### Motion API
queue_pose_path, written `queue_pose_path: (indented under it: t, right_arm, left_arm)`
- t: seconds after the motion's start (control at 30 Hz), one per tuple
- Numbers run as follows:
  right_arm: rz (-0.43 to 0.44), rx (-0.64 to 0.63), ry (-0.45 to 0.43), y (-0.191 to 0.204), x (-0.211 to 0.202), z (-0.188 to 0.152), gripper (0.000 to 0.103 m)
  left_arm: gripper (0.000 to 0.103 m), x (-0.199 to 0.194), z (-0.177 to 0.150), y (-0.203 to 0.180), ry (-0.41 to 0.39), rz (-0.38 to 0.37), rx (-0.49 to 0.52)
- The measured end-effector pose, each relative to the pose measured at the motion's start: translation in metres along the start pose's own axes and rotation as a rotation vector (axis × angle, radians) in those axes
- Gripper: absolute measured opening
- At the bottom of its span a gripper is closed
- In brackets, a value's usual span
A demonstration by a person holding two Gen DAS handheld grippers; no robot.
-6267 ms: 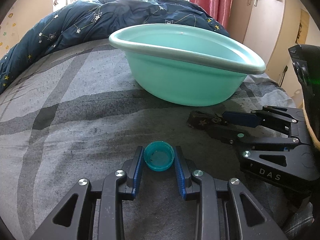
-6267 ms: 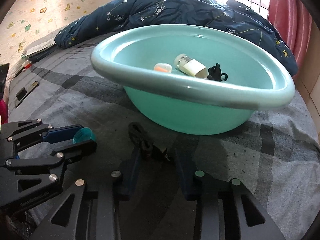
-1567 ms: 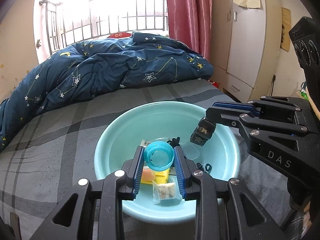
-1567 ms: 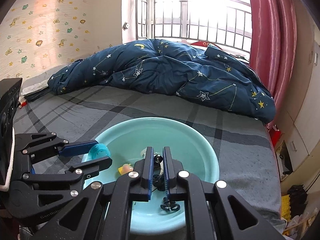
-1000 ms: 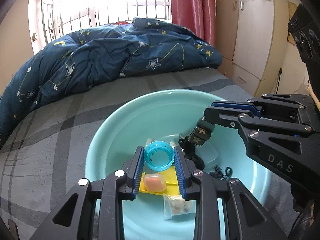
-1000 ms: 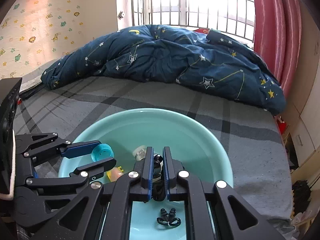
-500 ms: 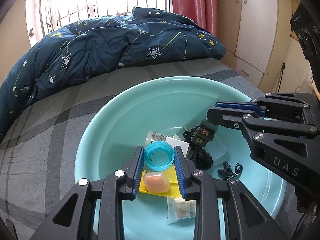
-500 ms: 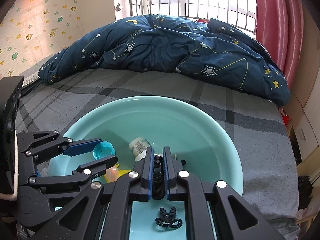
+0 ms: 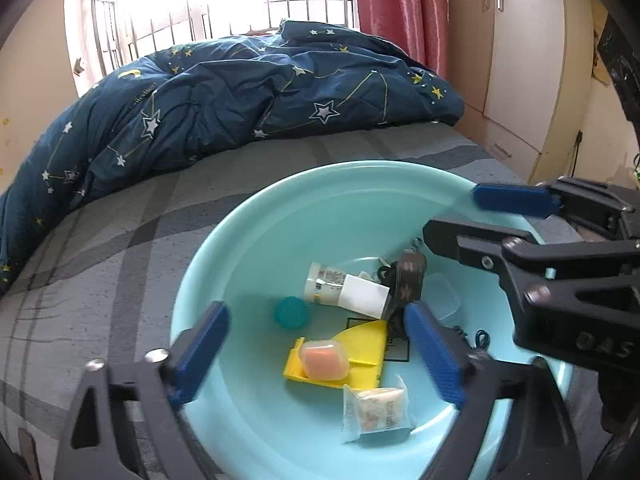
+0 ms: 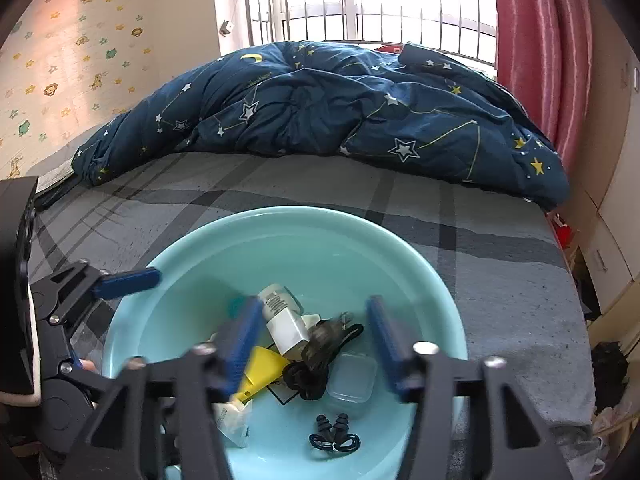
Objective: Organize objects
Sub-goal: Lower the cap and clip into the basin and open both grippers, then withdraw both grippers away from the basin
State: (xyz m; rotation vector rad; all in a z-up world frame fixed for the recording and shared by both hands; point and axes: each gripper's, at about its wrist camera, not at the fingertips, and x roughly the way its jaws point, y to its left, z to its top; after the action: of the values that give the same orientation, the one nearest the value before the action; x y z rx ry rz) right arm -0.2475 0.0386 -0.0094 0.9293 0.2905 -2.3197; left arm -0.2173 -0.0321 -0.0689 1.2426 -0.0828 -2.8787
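Presently both hand-held grippers hang over the teal basin point(image 9: 208, 276) on the bed, jaws opening, nothing between them. Left hand-held gripper point(image 9: 316, 344): teal cap point(image 9: 291, 312) lies just beyond it. Right hand-held gripper point(image 10: 312, 340): dark strap point(image 10: 320, 340) lies directly beneath, running toward the bed's far edge.

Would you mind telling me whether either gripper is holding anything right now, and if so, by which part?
Nothing is held. The left gripper and right gripper are both opening, nothing between the jaws; the teal cap lies in the basin.
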Motion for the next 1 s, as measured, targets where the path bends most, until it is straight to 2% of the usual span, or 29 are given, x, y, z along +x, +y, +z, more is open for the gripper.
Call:
queue_pose_path:
  t: [0.07,0.2,1.0]
  right_arm:
    - [-0.006,0.005,-0.010,-0.001,-0.003,0.000,0.093]
    - [-0.031,0.007,-0.020,-0.001,-0.008,0.001,0.103]
    - [-0.076,0.020,-0.059,0.013,-0.066,-0.014,0.103]
  left_arm:
    - [0.103,-0.003,0.000,0.000,-0.005,0.007,0.000]
    - [0.103,-0.009,0.000,-0.001,-0.015,0.017,0.000]
    - [0.103,-0.068,-0.009,-0.009,-0.067,0.036,-0.038]
